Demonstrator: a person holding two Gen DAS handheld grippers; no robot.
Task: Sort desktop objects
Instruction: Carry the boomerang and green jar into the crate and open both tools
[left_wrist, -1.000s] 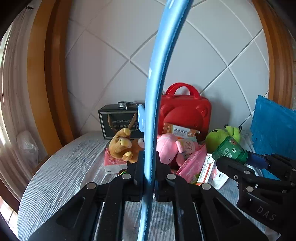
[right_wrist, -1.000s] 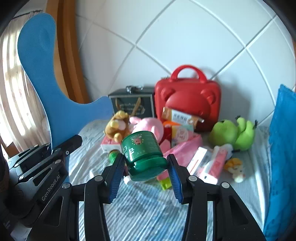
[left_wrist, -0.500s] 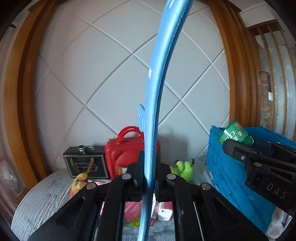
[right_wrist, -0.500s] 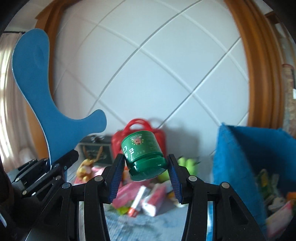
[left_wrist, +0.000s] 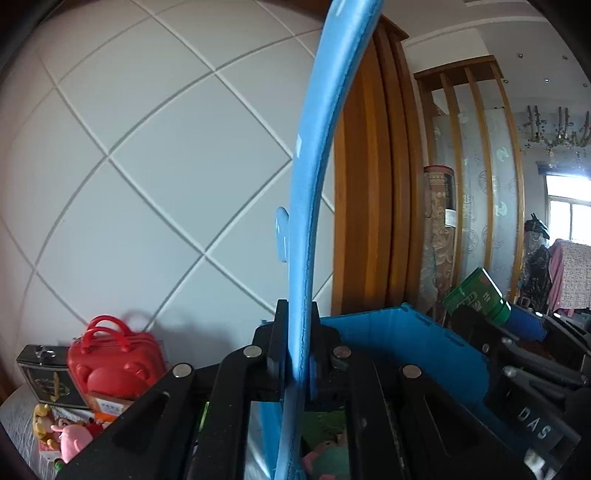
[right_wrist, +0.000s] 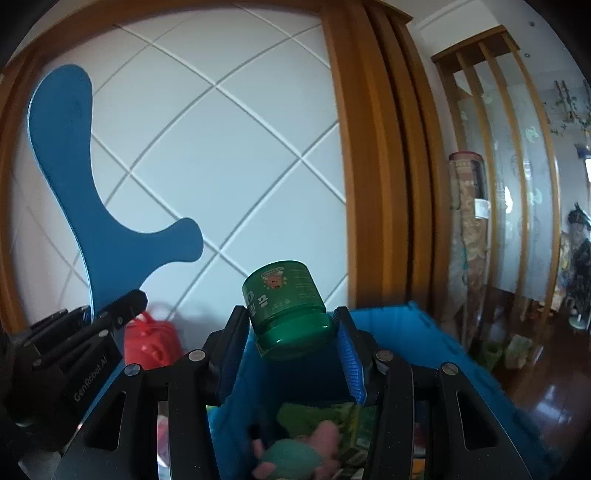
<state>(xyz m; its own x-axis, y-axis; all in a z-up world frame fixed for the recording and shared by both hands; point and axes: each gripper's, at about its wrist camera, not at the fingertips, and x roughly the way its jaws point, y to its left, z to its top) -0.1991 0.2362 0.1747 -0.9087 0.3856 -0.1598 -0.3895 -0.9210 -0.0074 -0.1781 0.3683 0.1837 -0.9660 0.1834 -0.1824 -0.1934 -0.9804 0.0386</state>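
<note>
My left gripper (left_wrist: 296, 345) is shut on a flat blue boomerang-shaped piece (left_wrist: 314, 155), seen edge-on and rising out of the top of the left wrist view. In the right wrist view that same blue piece (right_wrist: 88, 192) shows its broad face at the left. My right gripper (right_wrist: 291, 332) is shut on a green jar (right_wrist: 286, 299), gripped at its lid and tilted. The green jar (left_wrist: 476, 299) also appears at the right of the left wrist view. Both grippers hang above a blue crate (right_wrist: 391, 332) holding soft toys and packets.
Back on the table at the lower left stand a red toy case (left_wrist: 114, 363), a black box (left_wrist: 40, 376) and soft toys (left_wrist: 70, 441). A white tiled wall (right_wrist: 221, 147) with a wooden frame (right_wrist: 373, 166) lies behind. A room opens at the right.
Both grippers have risen and swung to the right, away from the pile of toys and over the blue crate. Each still holds its object.
</note>
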